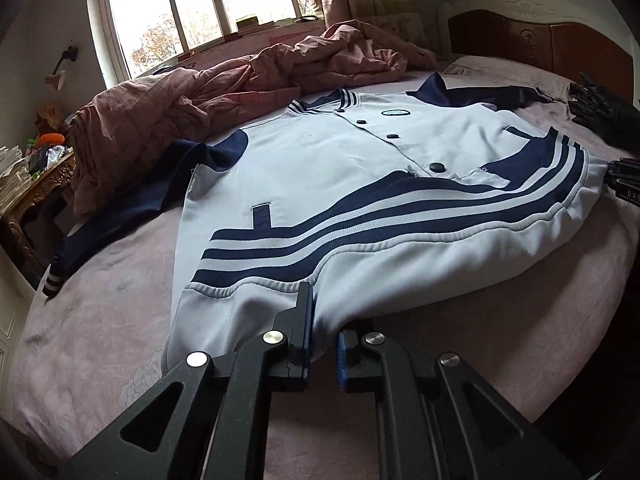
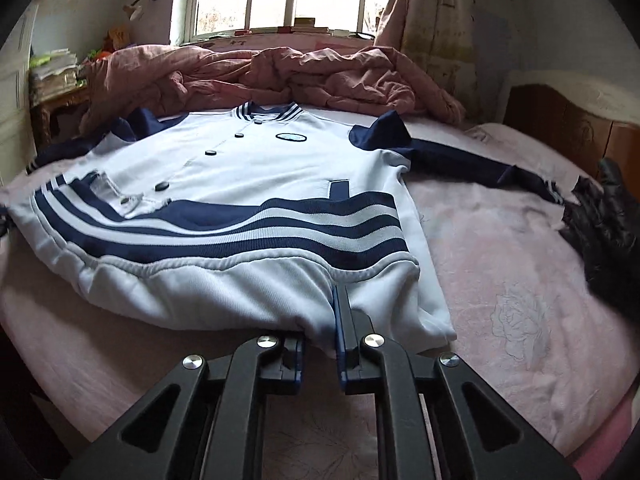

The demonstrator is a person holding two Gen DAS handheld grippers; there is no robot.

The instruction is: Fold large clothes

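Here, both tools — left tool (image 1: 320, 320), right tool (image 2: 326, 320) — clamped on jacket (image 1: 360, 152) hem, bare bedsheet (image 2: 500, 240) around.

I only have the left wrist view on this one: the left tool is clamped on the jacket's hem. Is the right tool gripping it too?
Observer: Yes. The right tool is shut on the hem of the jacket, close to the other bottom corner.
Operator: And where does the far sleeve end? It runs out of sight for me.
Observer: Its striped cuff lies flat on the pink sheet, right beside a black garment.
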